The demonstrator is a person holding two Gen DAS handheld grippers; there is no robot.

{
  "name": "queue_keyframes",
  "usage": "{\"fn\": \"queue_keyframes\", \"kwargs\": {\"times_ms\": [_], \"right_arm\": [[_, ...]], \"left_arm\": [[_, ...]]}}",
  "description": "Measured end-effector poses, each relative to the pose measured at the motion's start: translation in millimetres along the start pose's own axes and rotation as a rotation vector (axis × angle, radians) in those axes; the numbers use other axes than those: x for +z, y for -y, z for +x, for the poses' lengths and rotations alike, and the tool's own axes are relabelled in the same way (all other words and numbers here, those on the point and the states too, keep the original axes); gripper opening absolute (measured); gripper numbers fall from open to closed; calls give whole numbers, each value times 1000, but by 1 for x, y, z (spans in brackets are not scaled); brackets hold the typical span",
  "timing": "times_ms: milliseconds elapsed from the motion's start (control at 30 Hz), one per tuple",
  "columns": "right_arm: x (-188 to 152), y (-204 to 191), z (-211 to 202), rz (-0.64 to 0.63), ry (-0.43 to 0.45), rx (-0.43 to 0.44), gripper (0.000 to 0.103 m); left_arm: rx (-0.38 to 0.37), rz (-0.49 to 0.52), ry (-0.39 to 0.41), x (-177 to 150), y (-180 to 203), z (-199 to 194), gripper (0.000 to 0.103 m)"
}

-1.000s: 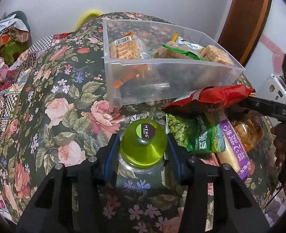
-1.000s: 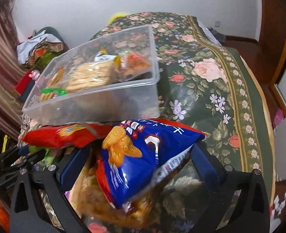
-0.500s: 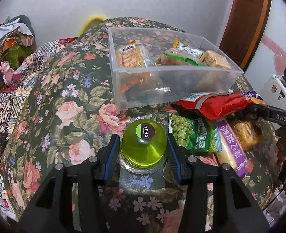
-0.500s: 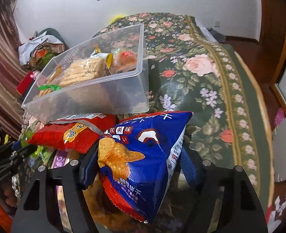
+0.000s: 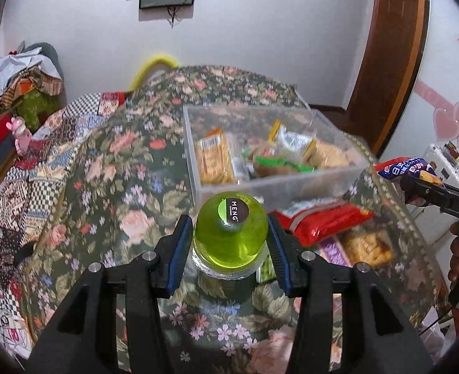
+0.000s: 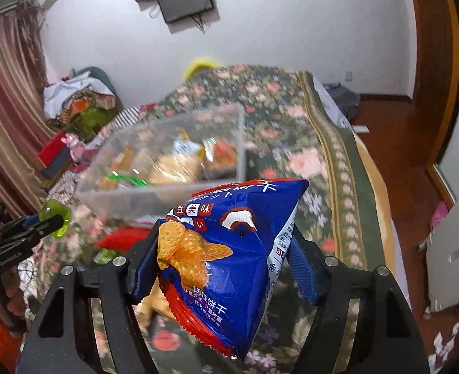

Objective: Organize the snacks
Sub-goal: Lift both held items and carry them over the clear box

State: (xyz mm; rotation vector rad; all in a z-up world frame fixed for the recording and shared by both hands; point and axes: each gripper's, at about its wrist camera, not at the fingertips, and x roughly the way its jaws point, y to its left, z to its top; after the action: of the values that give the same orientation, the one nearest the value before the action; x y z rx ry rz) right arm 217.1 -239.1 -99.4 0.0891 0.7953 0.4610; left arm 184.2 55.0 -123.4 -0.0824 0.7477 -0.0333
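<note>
1. Your left gripper [image 5: 230, 243] clamps the green jelly cup [image 5: 231, 233], held above the floral cover [image 5: 111, 187].
2. Your right gripper [image 6: 226, 268] pinches the blue biscuit bag [image 6: 229, 249] in the air.
3. The clear bin [image 5: 279, 184] of snacks sits just ahead; a red packet [image 5: 326, 221] lies between it and you.

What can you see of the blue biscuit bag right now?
The blue biscuit bag is a puffy, glossy foil packet, dark blue with a red lower edge, white and red Chinese lettering and a printed picture of golden crackers. It looks sealed and full. The right tongs pinch its sides, one blue finger pad pressing each flank. It is tilted, off the floral cloth, near the clear bin of snacks.
</note>
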Motion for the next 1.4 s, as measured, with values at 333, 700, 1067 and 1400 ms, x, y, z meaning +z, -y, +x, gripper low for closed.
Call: {"fn": "queue_keyframes", "kwargs": {"times_ms": [333,700,1067,1400], "right_arm": [[38,-36,3,-66,84,67,69],[73,-59,39,-105,83,113,69],[91,-68,95,-161,-10,97,70],[90,-72,122,-210,-74,71,76]], "left_arm": [[-8,15,63,41,6,1,48],[-17,-20,49,76,0,38,48],[-18,-43,-25,92,-6,92,48],[-12,-57,-94,93,-8,126,48]]}}
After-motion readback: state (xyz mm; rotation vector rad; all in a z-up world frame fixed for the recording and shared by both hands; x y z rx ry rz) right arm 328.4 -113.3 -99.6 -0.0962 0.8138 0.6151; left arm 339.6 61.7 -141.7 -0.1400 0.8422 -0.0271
